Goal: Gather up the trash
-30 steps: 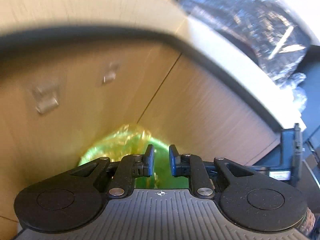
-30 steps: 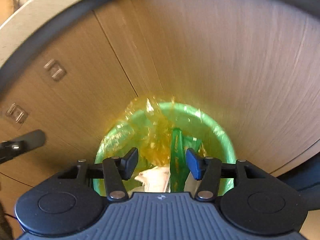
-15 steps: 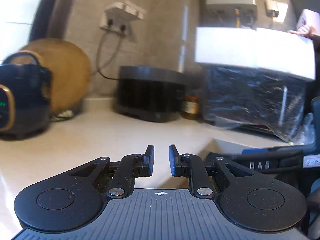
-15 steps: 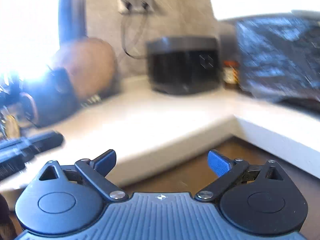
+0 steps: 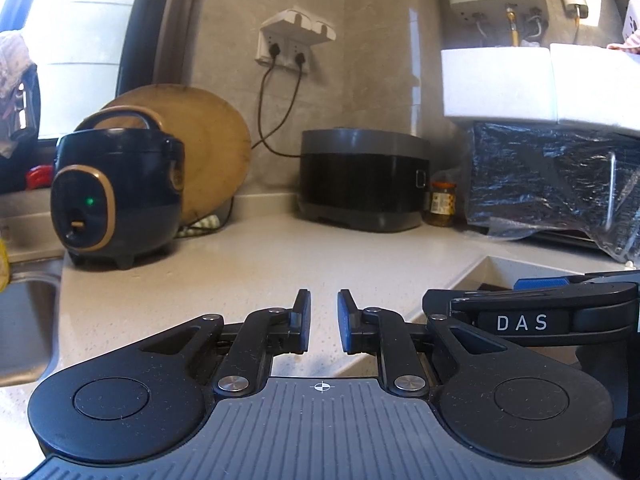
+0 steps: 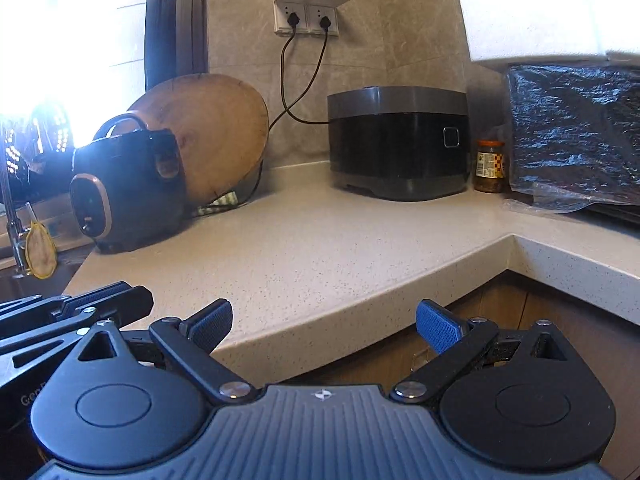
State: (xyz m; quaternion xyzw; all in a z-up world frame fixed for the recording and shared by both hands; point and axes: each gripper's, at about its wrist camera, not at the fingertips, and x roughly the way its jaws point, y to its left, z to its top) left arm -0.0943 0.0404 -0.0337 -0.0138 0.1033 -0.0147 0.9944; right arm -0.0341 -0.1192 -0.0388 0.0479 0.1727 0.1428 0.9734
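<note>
Speckled beige stone desk runs in an L along a grey tiled wall, and no trash or bin shows in either view, so where the task's thing lies cannot be told.

Left gripper: jaws drawn nearly together with a narrow gap, nothing between the blue pads; it sits over the desk's front edge. Right gripper: jaws spread wide, nothing between them, positioned in front of the desk's edge, with wooden cabinet fronts showing below that edge. Each gripper appears at the margin of the other's view, side by side.

On the desk, at the left, stands a dark blue rounded rice cooker with a copper-coloured ring and a lit green light. A round wooden chopping board leans against the wall just behind it. A black boxy cooker with a grey lid stands in the corner, a small glass jar with a yellow label just beside it on the right. A bulky appliance wrapped in black plastic film sits further right, with white foam blocks on top. A white double wall socket carries two black plugs. A steel sink adjoins the desk at far left.
</note>
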